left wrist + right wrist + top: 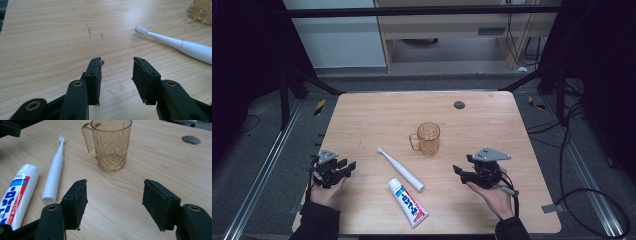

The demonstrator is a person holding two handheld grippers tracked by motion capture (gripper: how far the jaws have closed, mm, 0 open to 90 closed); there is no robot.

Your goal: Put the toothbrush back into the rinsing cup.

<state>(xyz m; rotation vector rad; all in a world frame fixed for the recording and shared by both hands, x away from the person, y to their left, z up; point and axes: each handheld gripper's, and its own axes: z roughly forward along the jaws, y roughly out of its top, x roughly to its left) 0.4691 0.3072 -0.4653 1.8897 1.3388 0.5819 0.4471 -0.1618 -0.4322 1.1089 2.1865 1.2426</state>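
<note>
An amber glass mug (pixel 428 138) (pixel 110 143) stands upright near the table's middle, handle to the left. In front of it a white electric toothbrush (pixel 400 169) (pixel 180 45) (pixel 53 178) lies slantwise, bristles toward the far left. A white toothpaste tube (pixel 408 202) (pixel 16 195) with red and blue print lies just in front of the brush. My left gripper (pixel 349 166) (pixel 117 75) rests low at the table's left edge, open, with bare wood between its jaws. My right gripper (pixel 458 171) (pixel 115 200) sits at the right, open and empty, facing the mug.
The wooden table (pixel 362 120) has a round grey cable cap (pixel 459 104) (pixel 191 139) at its far side. Metal frame rails and cables run along both sides of the table.
</note>
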